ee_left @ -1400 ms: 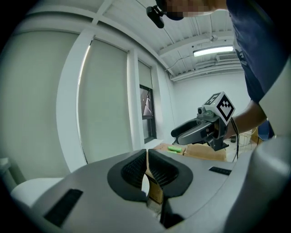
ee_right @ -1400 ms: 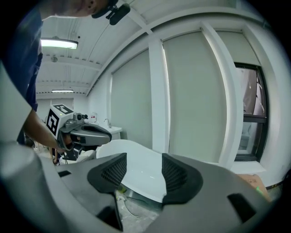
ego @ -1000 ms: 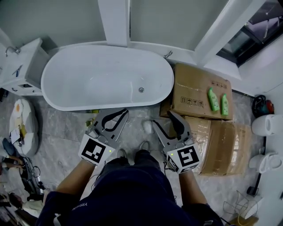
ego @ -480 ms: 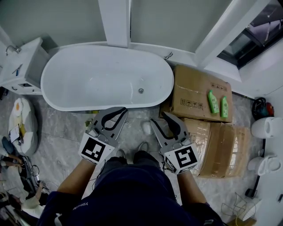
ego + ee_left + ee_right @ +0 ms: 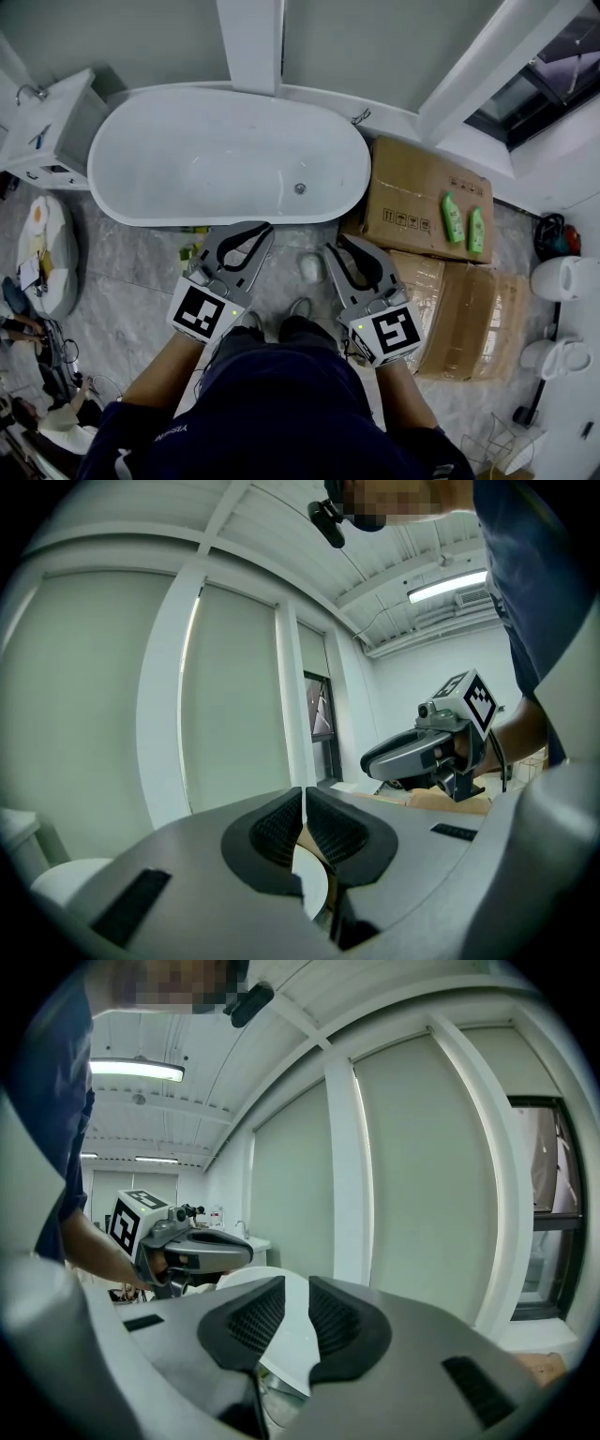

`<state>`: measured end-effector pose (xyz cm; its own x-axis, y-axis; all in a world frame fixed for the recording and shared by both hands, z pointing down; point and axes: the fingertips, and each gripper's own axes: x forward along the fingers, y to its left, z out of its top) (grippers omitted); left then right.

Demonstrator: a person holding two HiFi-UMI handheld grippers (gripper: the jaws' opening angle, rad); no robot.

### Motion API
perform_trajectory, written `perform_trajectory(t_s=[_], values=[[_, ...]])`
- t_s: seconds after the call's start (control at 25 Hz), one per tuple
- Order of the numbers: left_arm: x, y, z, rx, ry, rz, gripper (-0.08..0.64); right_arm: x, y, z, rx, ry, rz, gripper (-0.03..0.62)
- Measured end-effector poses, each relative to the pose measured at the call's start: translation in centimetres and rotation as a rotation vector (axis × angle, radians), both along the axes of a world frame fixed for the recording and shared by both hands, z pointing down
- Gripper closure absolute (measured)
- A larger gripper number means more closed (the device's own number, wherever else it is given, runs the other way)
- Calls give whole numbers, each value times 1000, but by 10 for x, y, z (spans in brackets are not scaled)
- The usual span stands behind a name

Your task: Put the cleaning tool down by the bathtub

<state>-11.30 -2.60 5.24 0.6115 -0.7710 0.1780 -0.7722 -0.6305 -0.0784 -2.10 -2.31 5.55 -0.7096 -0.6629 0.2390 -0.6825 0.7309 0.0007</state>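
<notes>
Head view has both grippers over the grey floor (image 5: 131, 272), just before the white bathtub (image 5: 187, 169). The left gripper (image 5: 262, 230) has its jaws pressed together, empty. The right gripper (image 5: 342, 244) has just been closing its jaws; a narrow gap remains, with nothing in it. A small white thing (image 5: 309, 268), perhaps the cleaning tool, lies on the floor between them, near the tub.
</notes>
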Motion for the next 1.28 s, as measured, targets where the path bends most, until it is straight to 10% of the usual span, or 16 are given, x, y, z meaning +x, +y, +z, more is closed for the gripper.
perform_trajectory(t_s=[1.28], values=[[12, 10, -2, 9, 2, -34, 522, -1, 0, -5, 14, -53, -60, 588]])
